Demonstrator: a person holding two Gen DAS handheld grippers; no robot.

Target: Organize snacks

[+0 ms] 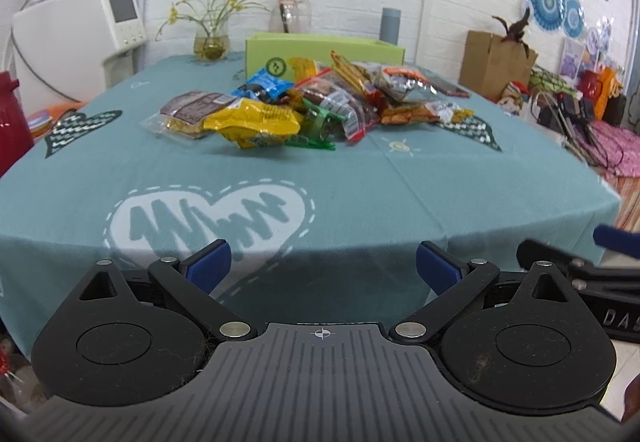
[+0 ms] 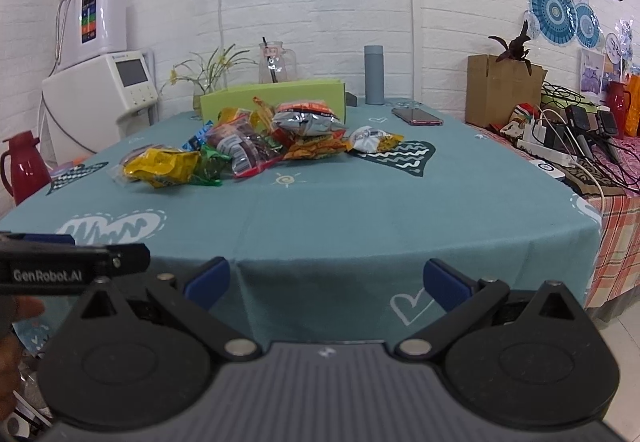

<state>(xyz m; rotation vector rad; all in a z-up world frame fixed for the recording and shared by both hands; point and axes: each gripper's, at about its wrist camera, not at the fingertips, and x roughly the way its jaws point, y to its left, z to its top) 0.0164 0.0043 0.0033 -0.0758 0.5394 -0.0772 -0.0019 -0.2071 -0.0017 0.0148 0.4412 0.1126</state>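
Note:
A pile of snack packets lies in the middle of the teal tablecloth, with a yellow packet at its front left. The pile also shows in the right wrist view. A light green box stands just behind it, seen too in the right wrist view. My left gripper is open and empty, held before the table's near edge. My right gripper is open and empty, also short of the near edge, to the right of the left one.
At the table's back stand a vase of flowers, a glass jug and a grey bottle. A phone lies at the back right. A cardboard box and a cluttered side table with cables stand right. A red flask is left.

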